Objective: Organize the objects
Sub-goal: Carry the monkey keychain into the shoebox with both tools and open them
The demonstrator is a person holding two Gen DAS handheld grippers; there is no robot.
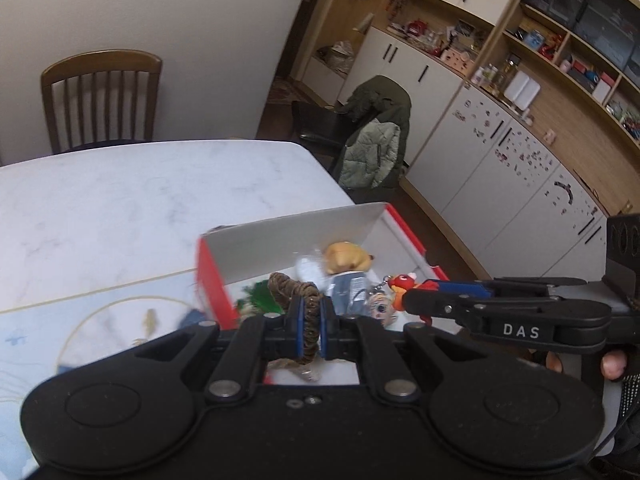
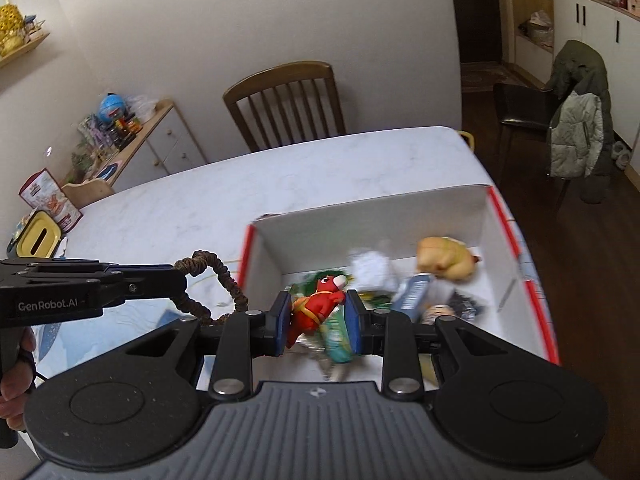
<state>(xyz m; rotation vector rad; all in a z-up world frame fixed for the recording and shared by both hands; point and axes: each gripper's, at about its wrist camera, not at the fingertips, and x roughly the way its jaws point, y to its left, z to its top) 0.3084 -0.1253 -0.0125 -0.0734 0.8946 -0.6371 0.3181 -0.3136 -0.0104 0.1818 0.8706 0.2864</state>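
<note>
The left hand-held gripper (image 1: 310,330) is clamped tight on a brown braided hair tie (image 1: 296,292) at the near edge of the red-and-white box (image 2: 500,216), while the right hand-held gripper (image 2: 318,322) pinches a red toy figure (image 2: 316,308) just over the box's interior. Inside already lie a yellow plush (image 2: 444,260), packets and a keychain, so most sorting looks done. Both held items remain to be released, and the marble tabletop (image 2: 280,184) shows little else loose.

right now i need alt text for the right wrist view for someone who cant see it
The right gripper is shut on a red toy figure, held above an open red-and-white box of small toys on a white marble table. At left, the left gripper holds a brown coiled loop beside the box; a wooden chair stands behind the table.
</note>
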